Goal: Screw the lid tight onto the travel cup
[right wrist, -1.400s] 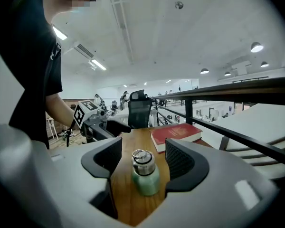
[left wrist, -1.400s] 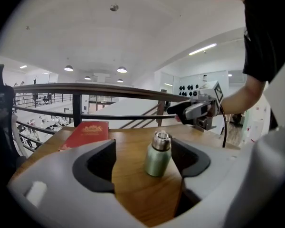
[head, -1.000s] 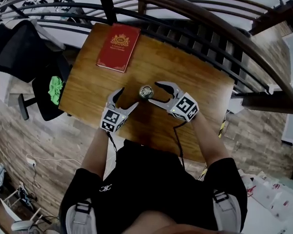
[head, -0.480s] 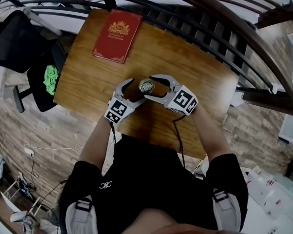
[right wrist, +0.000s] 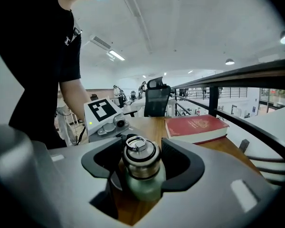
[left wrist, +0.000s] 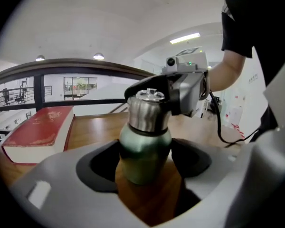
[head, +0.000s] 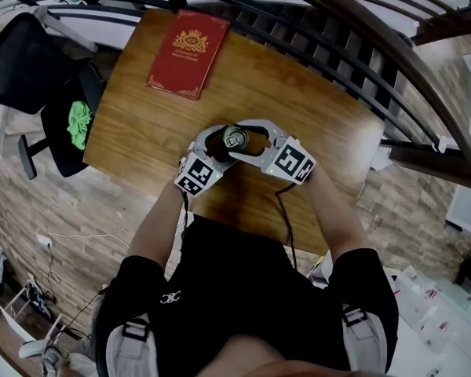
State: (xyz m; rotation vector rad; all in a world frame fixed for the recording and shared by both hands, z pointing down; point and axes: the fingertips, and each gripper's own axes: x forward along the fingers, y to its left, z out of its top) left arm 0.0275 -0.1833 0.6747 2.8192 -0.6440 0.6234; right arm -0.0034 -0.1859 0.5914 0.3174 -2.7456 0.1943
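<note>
Gripping travel cup [left wrist: 145, 151] body in left tool [head: 218, 145], right tool [head: 247, 139] clenched on lid [right wrist: 140, 156], red book [head: 187, 53] with unreadable gold lettering

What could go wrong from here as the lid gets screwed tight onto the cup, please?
1. The right gripper appears to grip the smooth steel lid, so its jaws may slip instead of turning it.
2. The left gripper holds the rounded green cup by its body; it could spin along or tip on the table.
3. Both grippers sit very close together, so they may bump while twisting.
</note>
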